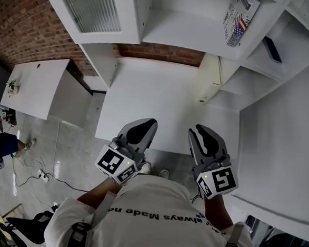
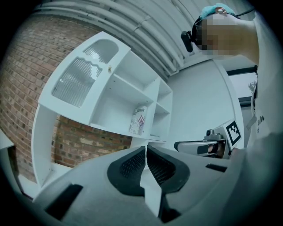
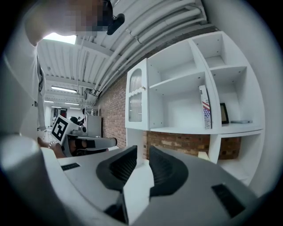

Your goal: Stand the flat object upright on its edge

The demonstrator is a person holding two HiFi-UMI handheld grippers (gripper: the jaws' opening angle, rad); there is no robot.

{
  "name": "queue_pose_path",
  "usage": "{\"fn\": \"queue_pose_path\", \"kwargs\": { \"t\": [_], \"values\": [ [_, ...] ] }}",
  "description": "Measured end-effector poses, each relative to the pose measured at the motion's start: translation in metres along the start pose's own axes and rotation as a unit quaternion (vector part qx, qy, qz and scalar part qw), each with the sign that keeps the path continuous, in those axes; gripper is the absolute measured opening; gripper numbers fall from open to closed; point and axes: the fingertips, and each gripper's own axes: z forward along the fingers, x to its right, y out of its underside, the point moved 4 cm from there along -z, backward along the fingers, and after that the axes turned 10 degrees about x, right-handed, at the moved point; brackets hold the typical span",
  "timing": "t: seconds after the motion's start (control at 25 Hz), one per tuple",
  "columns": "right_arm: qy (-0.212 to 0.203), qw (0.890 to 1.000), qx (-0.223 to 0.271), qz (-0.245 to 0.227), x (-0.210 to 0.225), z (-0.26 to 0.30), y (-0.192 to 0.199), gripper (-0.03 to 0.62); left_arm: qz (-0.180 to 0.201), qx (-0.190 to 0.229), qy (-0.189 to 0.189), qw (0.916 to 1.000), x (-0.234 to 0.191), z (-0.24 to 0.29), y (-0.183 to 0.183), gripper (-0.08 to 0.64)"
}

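A flat printed book [image 1: 240, 15] with a flag pattern stands upright on a white shelf at the top right; it also shows in the left gripper view [image 2: 138, 120] and the right gripper view [image 3: 205, 108]. Both grippers hang close to my body over the near edge of the white table [image 1: 162, 94], far from the book. My left gripper [image 1: 146, 122] [image 2: 146, 148] is shut with nothing in it. My right gripper [image 1: 199, 130] [image 3: 142, 150] keeps a narrow gap between its pads and holds nothing.
The white shelf unit [image 1: 264, 64] wraps round the table's back and right. A dark flat frame [image 1: 272, 49] lies on a shelf to the right of the book. A ribbed-glass cabinet door [image 1: 91, 5] hangs top left. A second white desk [image 1: 36, 83], floor cables [image 1: 40, 175] and a person [image 1: 0, 141] are at the left.
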Motion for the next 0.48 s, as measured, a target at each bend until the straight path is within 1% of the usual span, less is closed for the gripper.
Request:
{"fn": "queue_pose_path", "kwargs": {
  "t": [0.24, 0.48],
  "values": [
    [0.003, 1.000, 0.006, -0.001, -0.0062, -0.0064, -0.0091, 0.084, -0.016, 0.008, 0.002, 0.9998, 0.0033, -0.0047, -0.0066, 0.021],
    [0.009, 1.000, 0.007, -0.002, -0.0091, -0.0070, -0.0110, 0.077, -0.013, 0.016, 0.001, 0.9998, 0.0026, -0.0058, -0.0109, 0.021]
  ]
}}
